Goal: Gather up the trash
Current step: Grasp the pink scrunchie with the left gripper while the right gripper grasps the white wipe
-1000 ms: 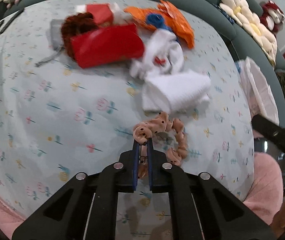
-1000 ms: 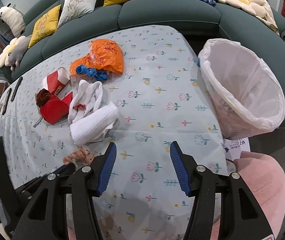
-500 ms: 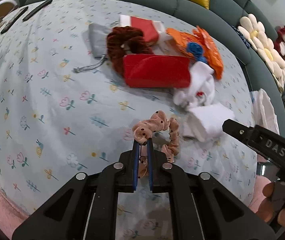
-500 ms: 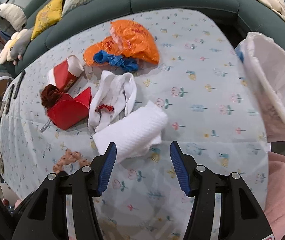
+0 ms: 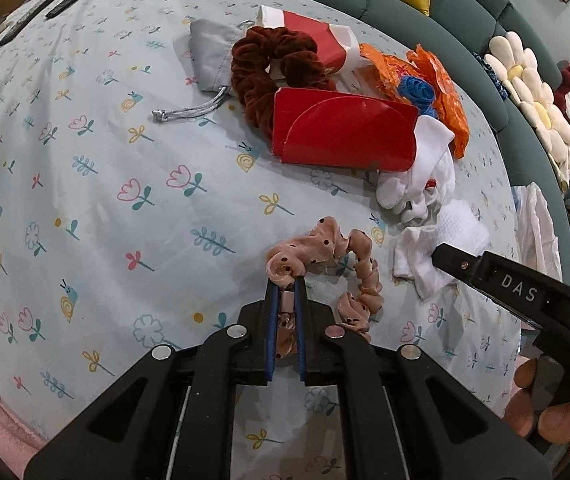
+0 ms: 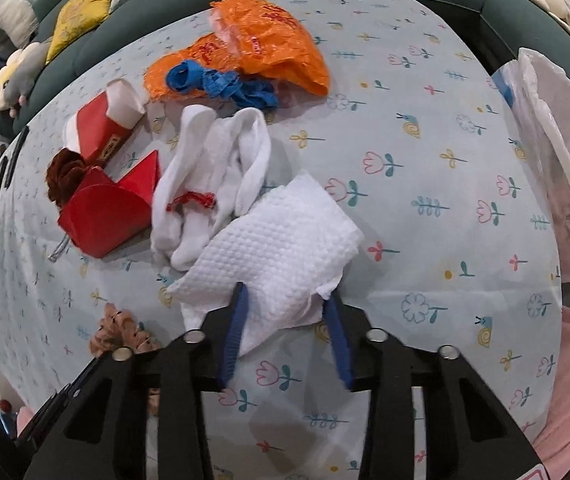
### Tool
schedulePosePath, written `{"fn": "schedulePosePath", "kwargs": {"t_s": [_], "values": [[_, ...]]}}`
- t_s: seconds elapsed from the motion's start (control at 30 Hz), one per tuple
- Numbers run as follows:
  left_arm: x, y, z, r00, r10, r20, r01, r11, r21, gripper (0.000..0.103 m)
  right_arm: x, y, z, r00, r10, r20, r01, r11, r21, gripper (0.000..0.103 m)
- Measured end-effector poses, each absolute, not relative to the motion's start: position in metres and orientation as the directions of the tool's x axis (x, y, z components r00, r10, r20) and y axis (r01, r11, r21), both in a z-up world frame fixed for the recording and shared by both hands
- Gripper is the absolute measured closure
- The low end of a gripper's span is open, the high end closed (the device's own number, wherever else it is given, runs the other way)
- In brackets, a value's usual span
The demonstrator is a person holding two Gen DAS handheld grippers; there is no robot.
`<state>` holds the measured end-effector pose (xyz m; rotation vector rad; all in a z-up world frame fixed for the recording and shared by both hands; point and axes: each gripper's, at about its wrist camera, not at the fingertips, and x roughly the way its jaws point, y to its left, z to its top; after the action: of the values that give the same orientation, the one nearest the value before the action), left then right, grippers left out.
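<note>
paper towel: a crumpled white paper towel point(image 6: 281, 256) is seen on the flowered counter point(image 6: 425, 184), its near edge lying between the fingers of the right hand-held gripper point(image 6: 287, 334); it is judged to be the piece now being collected.
right hand-held gripper: fingers spread apart, straddling the towel's near flap; no clamp is made yet. the straddle is judged to be set up for closing on the flap.
left hand-held gripper: the left hand-held gripper point(image 5: 285, 320) is pressed together on a pink dotted scrunchie point(image 5: 325, 264), the rest of whose loop trails on the cloth; probably held aside as a keepable, not trash.
bin bag: a white bin bag point(image 6: 553, 168) stands open at the counter's right edge, well apart from the towel; judged the drop point.
other litter: white socks point(image 6: 213, 168) touch the towel's far side; beyond them an orange wrapper point(image 6: 261, 48), a blue scrap point(image 6: 221, 82) and red cartons point(image 6: 105, 208).
other keepables: a brown scrunchie point(image 5: 273, 68) and a grey pouch point(image 5: 213, 54).
</note>
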<state>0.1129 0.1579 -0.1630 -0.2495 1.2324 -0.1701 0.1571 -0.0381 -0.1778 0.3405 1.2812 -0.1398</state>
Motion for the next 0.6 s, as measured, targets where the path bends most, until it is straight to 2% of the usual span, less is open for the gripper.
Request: {"fn": "schedulePosePath", "kwargs": {"t_s": [0.17, 0.6], "values": [[0.11, 0.151, -0.159, 0.322, -0.253, -0.912, 0.01, 0.965, -0.264, 0.096, 0.149, -0.036, -0.173, 0.29, 0.112, -0.95, 0.273, 0.942, 0.194, 0.094], [0.088, 0.108, -0.131, 0.367, -0.219, -0.904, 0.152, 0.973, -0.174, 0.096, 0.103, -0.075, -0.139, 0.392, 0.166, -0.905, 0.302, 0.906, 0.297, 0.096]]}}
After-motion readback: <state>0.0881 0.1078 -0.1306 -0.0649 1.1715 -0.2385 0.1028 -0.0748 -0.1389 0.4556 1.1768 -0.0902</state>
